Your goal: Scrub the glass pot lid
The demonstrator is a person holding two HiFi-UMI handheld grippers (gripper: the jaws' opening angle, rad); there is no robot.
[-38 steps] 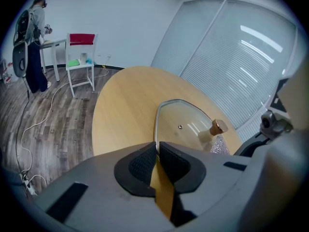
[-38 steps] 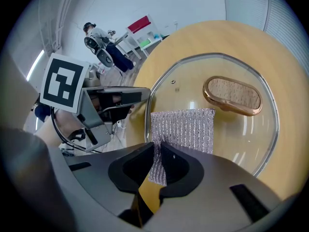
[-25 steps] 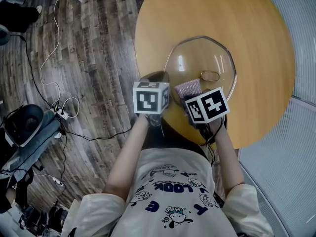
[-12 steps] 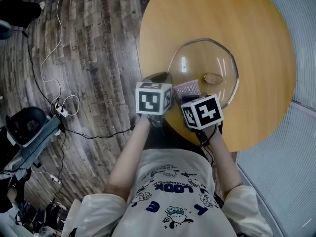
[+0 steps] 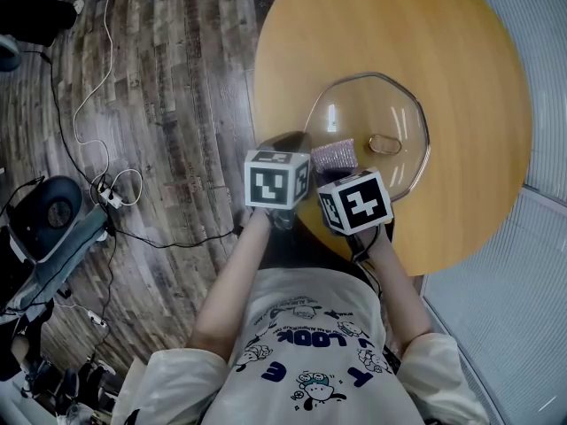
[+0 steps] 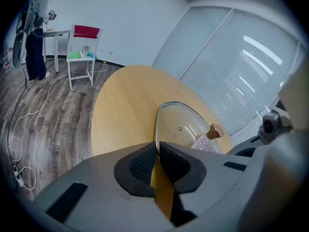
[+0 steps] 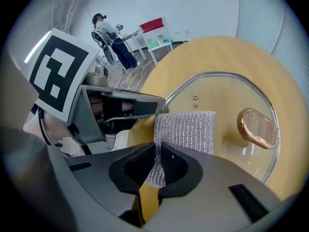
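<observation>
The glass pot lid (image 5: 376, 113) lies on the round wooden table (image 5: 461, 51), its wooden knob (image 7: 258, 127) up. My left gripper (image 6: 156, 149) is shut on the lid's steel rim (image 6: 155, 129) at the near left side. My right gripper (image 7: 158, 151) is shut on a silvery mesh scrub cloth (image 7: 186, 129), which lies flat on the glass beside the knob. In the head view the cloth (image 5: 335, 156) shows between the two marker cubes, left gripper (image 5: 285, 149) and right gripper (image 5: 341, 168) close together at the lid's near edge.
The table's near edge (image 5: 292, 211) runs just under both grippers. Cables (image 5: 97, 184) trail over the dark wood floor to the left. A white chair with a red top (image 6: 84, 42) and a person (image 6: 35, 30) stand far off. Window blinds (image 6: 241, 66) lie beyond the table.
My right gripper has slid left and slightly nearer across the lid, dragging the scrub cloth with it. The left gripper keeps its hold on the rim.
</observation>
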